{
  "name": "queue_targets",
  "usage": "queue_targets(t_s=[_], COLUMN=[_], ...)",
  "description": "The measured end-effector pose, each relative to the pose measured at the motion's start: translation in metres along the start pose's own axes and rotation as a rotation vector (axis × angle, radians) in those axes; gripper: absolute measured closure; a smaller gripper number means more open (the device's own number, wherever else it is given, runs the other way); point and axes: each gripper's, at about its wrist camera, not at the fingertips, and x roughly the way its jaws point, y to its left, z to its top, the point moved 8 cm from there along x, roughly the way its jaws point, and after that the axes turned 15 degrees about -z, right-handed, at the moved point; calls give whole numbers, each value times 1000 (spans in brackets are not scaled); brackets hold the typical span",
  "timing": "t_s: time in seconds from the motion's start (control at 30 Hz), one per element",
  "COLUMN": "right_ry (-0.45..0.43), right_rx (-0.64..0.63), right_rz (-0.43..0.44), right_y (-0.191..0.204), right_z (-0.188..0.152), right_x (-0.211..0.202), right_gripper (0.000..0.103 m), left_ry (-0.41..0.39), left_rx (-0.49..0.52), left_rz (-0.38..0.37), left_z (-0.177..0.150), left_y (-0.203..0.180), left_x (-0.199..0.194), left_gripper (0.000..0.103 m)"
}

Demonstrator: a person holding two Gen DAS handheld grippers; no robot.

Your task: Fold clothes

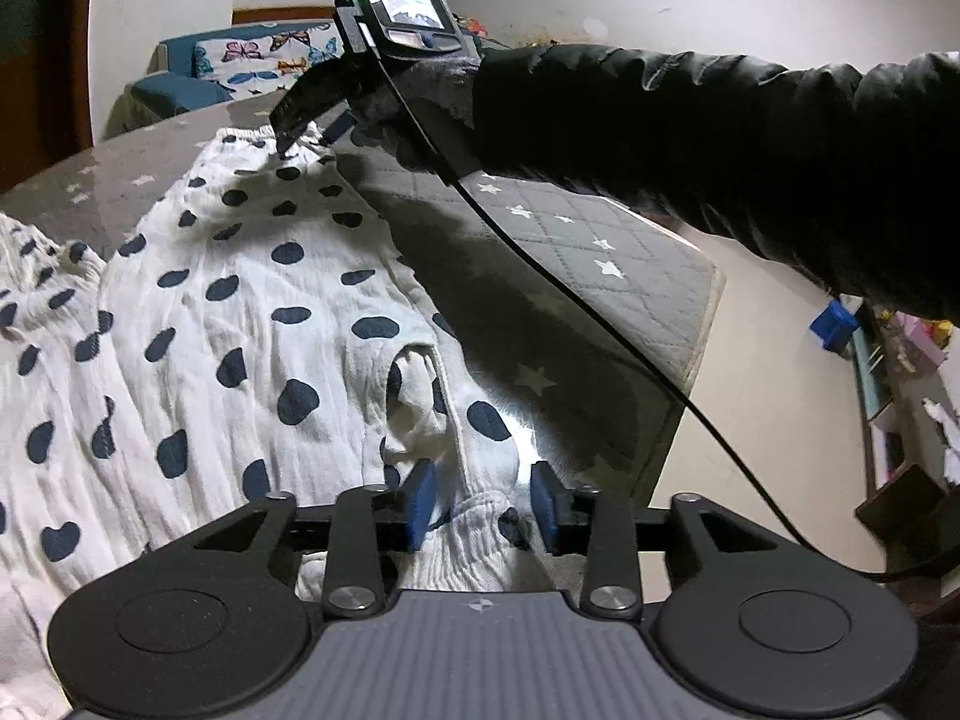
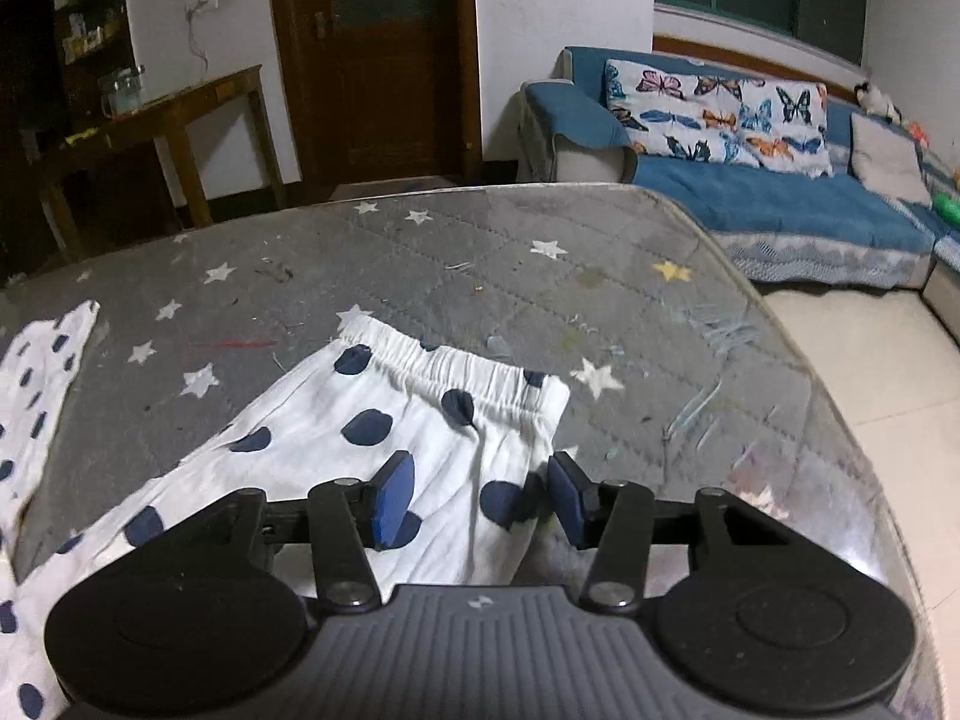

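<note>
Left wrist view shows the soft, limp dotted garment [image 1: 240,324] best pinched at its elastic hem, left gripper [image 1: 483,504] and right gripper [image 2: 480,498] both parted around cloth.

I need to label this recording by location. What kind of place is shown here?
Most likely a living room in a home. A blue sofa with butterfly-print cushions stands by the wall, a wooden door is behind, and the dotted garment lies on a grey star-patterned quilted pad.
</note>
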Motion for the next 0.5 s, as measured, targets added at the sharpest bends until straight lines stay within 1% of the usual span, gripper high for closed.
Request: queue_targets(t_s=[0.13, 0.23, 0.33, 0.4, 0.47, 0.5], right_ry=[12, 12, 10, 7, 6, 7], right_rx=[35, 48, 51, 50, 58, 66], right_rz=[18, 8, 10, 11, 10, 11], right_y=[-5, -8, -8, -8, -10, -11], right_z=[2, 4, 4, 4, 5, 5], right_x=[1, 3, 5, 6, 6, 8], right_gripper=[59, 59, 62, 66, 74, 75], left_ry=[-5, 2, 16, 21, 22, 25], left_rx=[17, 20, 25, 28, 35, 37], left_rz=[17, 27, 33, 38, 37, 36], left_z=[2, 1, 1, 1, 3, 3], left_y=[-3, -3, -3, -3, -5, -6], left_x=[-3, -1, 3, 4, 5, 6], left_gripper=[61, 60, 60, 60, 60, 61])
